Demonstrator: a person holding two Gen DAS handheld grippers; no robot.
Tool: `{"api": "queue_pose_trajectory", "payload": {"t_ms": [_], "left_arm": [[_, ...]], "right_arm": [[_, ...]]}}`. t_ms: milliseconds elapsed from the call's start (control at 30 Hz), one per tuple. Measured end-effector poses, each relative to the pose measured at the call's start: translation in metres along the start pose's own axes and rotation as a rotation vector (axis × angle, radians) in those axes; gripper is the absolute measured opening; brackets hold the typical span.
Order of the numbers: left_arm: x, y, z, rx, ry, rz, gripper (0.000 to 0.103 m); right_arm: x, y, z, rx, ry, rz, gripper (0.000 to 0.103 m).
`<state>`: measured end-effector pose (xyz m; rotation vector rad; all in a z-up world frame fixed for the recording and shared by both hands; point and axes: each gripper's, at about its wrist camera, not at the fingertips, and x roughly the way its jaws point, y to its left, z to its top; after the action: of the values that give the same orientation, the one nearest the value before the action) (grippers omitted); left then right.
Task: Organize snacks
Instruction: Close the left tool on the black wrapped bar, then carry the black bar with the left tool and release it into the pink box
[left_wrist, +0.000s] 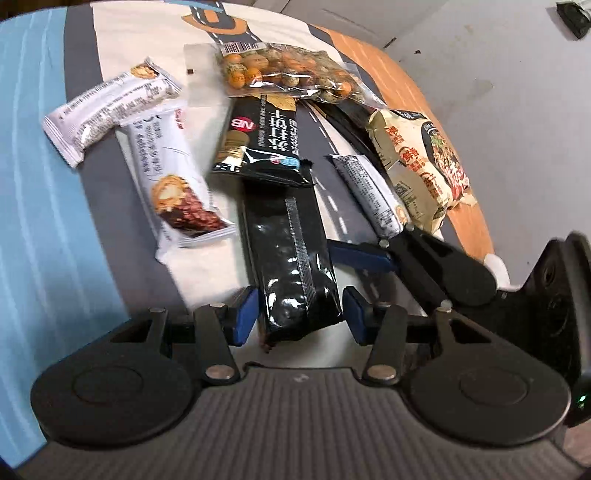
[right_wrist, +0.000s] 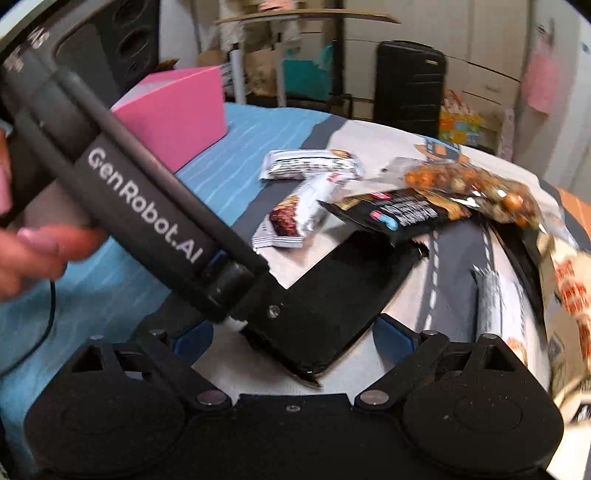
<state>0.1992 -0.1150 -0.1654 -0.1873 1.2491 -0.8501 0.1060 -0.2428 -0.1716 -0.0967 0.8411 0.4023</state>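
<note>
In the left wrist view my left gripper (left_wrist: 300, 314) is open, its blue pads either side of a shiny black snack pack (left_wrist: 291, 258) that lies between them without being squeezed. Beyond lie a black-and-gold biscuit pack (left_wrist: 258, 140), two white chocolate-bar wrappers (left_wrist: 110, 110) (left_wrist: 177, 192), a clear bag of coated nuts (left_wrist: 288, 74), a grey-white stick pack (left_wrist: 369, 195) and a beige noodle packet (left_wrist: 421, 162). My right gripper (left_wrist: 388, 254) reaches in from the right. In the right wrist view my right gripper (right_wrist: 291, 339) is open around the left gripper's black body (right_wrist: 325, 295).
The snacks lie on a cream play mat with a printed road (left_wrist: 325, 133) over a blue cover (left_wrist: 37, 184). A pink box (right_wrist: 177, 110) stands at the back left, a black suitcase (right_wrist: 406, 85) behind. A hand (right_wrist: 40, 251) holds the left gripper's handle (right_wrist: 140, 206).
</note>
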Motion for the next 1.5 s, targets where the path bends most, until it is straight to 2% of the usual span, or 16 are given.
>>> {"api": "queue_pose_trajectory", "payload": {"t_ms": [67, 133, 233, 300, 433, 667, 900, 1133, 1367, 1500], "left_arm": [[0.002, 0.001, 0.001, -0.045, -0.002, -0.021, 0.048], [0.005, 0.003, 0.001, -0.069, -0.013, -0.006, 0.048], [0.009, 0.004, -0.001, -0.119, -0.049, 0.011, 0.047], [0.010, -0.002, -0.005, -0.101, -0.076, 0.034, 0.047], [0.011, -0.024, -0.011, -0.003, -0.084, 0.108, 0.047], [0.002, -0.050, -0.018, 0.053, -0.014, 0.133, 0.051], [-0.023, -0.070, -0.022, 0.030, 0.025, 0.130, 0.052], [-0.063, -0.081, -0.024, 0.011, 0.004, 0.151, 0.052], [-0.120, -0.080, -0.031, -0.009, -0.084, 0.198, 0.052], [-0.157, -0.069, -0.038, -0.069, -0.135, 0.258, 0.052]], "right_arm": [[0.000, 0.001, -0.004, 0.002, -0.019, -0.029, 0.096], [0.003, 0.007, -0.007, -0.029, -0.018, -0.082, 0.093], [0.002, 0.013, -0.008, -0.016, -0.026, -0.142, 0.080], [-0.004, 0.012, -0.008, 0.022, -0.023, -0.143, 0.071], [-0.013, 0.018, -0.009, 0.052, -0.010, -0.154, 0.067], [-0.039, 0.010, -0.004, 0.158, 0.053, -0.067, 0.067], [-0.066, 0.012, 0.010, 0.179, 0.081, -0.011, 0.067], [-0.085, 0.030, 0.037, 0.127, 0.077, 0.011, 0.067], [-0.100, 0.063, 0.072, 0.000, 0.029, 0.044, 0.067], [-0.095, 0.087, 0.095, -0.067, 0.015, 0.105, 0.066]]}}
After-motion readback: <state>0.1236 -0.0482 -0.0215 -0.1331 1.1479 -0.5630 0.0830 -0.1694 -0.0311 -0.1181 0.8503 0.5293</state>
